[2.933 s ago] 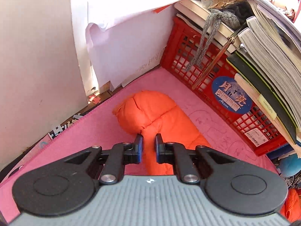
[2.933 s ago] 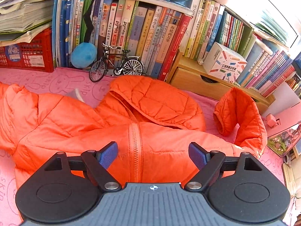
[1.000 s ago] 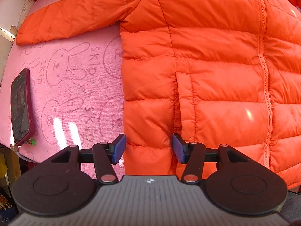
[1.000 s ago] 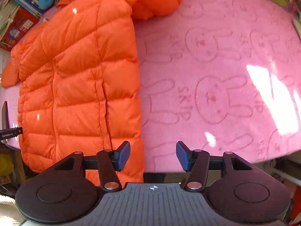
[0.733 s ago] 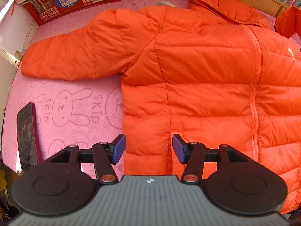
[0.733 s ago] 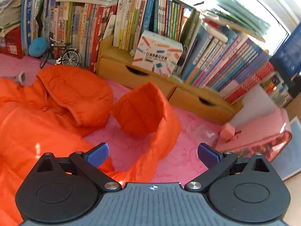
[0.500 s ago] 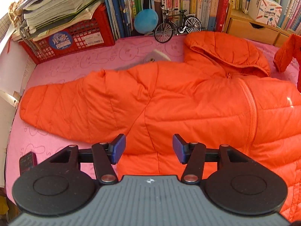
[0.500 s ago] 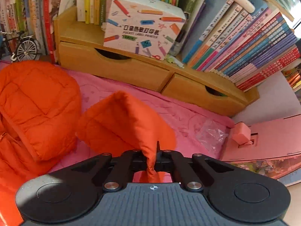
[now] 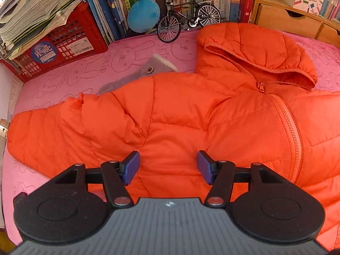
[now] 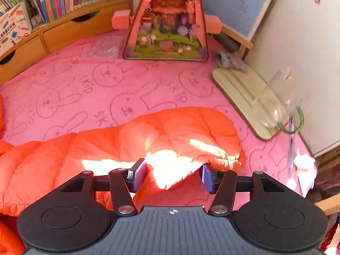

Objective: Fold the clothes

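Observation:
An orange puffer jacket (image 9: 191, 114) lies front-up and zipped on a pink rabbit-print cloth (image 9: 63, 78), its hood (image 9: 255, 48) toward the books. One sleeve (image 9: 53, 127) stretches out to the left. My left gripper (image 9: 167, 167) hovers open over the jacket's chest, holding nothing. In the right wrist view the other sleeve (image 10: 170, 140) lies flat across the cloth (image 10: 106, 85), cuff end to the right. My right gripper (image 10: 174, 176) is open just above that sleeve's near edge, its fingers straddling a raised fold of fabric.
A grey cloth piece (image 9: 138, 74) pokes out from under the jacket's shoulder. A red crate (image 9: 57, 46), blue ball (image 9: 143, 17), model bicycle (image 9: 187, 17) and books line the back. A wooden board (image 10: 246, 97), pink toy house (image 10: 167, 19) and wooden drawers (image 10: 42, 40) border the right side.
My right gripper, shut on the raised sleeve half a second ago, has opened; the sleeve now lies spread flat. The left gripper moved closer over the jacket's chest, still open.

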The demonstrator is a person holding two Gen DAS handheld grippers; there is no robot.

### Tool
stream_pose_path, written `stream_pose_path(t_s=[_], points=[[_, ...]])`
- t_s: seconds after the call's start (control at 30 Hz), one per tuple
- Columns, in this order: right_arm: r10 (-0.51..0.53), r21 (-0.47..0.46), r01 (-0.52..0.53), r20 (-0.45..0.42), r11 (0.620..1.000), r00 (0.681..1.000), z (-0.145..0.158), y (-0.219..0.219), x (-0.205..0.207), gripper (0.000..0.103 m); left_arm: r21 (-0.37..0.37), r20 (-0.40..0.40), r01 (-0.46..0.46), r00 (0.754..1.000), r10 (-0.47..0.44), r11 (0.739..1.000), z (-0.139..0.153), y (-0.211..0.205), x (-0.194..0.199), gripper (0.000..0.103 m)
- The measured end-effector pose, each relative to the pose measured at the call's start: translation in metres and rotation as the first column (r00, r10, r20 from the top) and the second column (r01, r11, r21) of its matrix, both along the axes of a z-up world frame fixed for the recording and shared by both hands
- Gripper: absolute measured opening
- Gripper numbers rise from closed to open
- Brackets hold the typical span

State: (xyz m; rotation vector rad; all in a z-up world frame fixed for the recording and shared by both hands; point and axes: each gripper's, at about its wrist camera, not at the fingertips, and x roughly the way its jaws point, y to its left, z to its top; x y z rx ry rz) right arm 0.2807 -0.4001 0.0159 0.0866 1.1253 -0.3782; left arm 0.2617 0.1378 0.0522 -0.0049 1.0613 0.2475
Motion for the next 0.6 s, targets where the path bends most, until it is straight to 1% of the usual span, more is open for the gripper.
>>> stream_pose_path(t_s=[0.03, 0.07, 0.1, 0.17, 0.2, 0.23, 0.27, 0.3, 0.33, 0.4, 0.43, 0.47, 0.53, 0.6], points=[[-0.018, 0.017, 0.018, -0.008, 1.000, 1.000, -0.004, 0.001, -0.010, 0.061, 0.003, 0.003, 0.004, 1.000, -0.004, 1.000, 0.002, 0.000, 0.002, 0.058], [-0.027, 0.023, 0.027, -0.013, 0.999, 1.000, -0.006, 0.004, -0.018, 0.062, 0.005, 0.005, 0.007, 1.000, -0.007, 1.000, 0.003, 0.000, 0.004, 0.058], [-0.010, 0.000, 0.010, 0.000, 1.000, 1.000, -0.001, 0.013, -0.021, 0.065, 0.008, 0.008, 0.011, 1.000, -0.011, 1.000, 0.005, 0.000, 0.006, 0.058], [0.035, -0.046, -0.031, 0.068, 0.998, 0.997, 0.022, 0.034, -0.017, 0.068, 0.014, 0.013, 0.018, 1.000, -0.019, 1.000, 0.008, -0.001, 0.010, 0.061], [0.058, -0.071, -0.051, 0.101, 0.996, 0.993, 0.033, 0.044, -0.015, 0.072, 0.017, 0.016, 0.022, 1.000, -0.022, 1.000, 0.009, -0.001, 0.012, 0.065], [0.077, -0.095, -0.064, 0.138, 0.993, 0.987, 0.045, 0.053, -0.012, 0.081, 0.019, 0.019, 0.026, 0.999, -0.026, 0.999, 0.011, -0.001, 0.014, 0.067], [0.083, -0.116, -0.062, 0.187, 0.991, 0.979, 0.060, 0.062, -0.005, 0.086, 0.022, 0.021, 0.029, 0.999, -0.030, 0.999, 0.012, -0.001, 0.016, 0.068], [0.097, -0.122, -0.070, 0.234, 0.990, 0.967, 0.073, 0.071, 0.003, 0.097, 0.022, 0.024, 0.033, 0.999, -0.034, 0.999, 0.014, -0.001, 0.018, 0.068], [0.133, -0.088, -0.113, 0.278, 0.990, 0.951, 0.083, 0.084, 0.014, 0.103, 0.008, 0.027, 0.037, 0.999, -0.037, 0.999, 0.015, 0.000, 0.021, 0.068], [0.206, -0.016, -0.214, 0.355, 0.977, 0.912, 0.099, 0.111, 0.037, 0.103, -0.033, 0.013, 0.052, 0.999, -0.051, 0.998, 0.010, -0.006, 0.020, 0.068], [0.268, 0.054, -0.305, 0.349, 0.951, 0.898, 0.093, 0.129, 0.057, 0.103, -0.050, 0.001, 0.061, 0.998, -0.061, 0.997, 0.005, -0.010, 0.018, 0.068], [0.327, 0.114, -0.384, 0.340, 0.916, 0.882, 0.086, 0.149, 0.077, 0.103, -0.053, -0.014, 0.073, 0.997, -0.074, 0.996, -0.003, -0.018, 0.014, 0.068], [0.427, 0.176, -0.483, 0.279, 0.858, 0.860, 0.059, 0.193, 0.113, 0.103, -0.060, -0.045, 0.096, 0.994, -0.099, 0.994, -0.017, -0.034, 0.007, 0.068], [0.494, 0.196, -0.532, 0.212, 0.824, 0.843, 0.029, 0.236, 0.139, 0.102, -0.066, -0.073, 0.117, 0.990, -0.122, 0.991, -0.032, -0.048, 0.000, 0.069]])
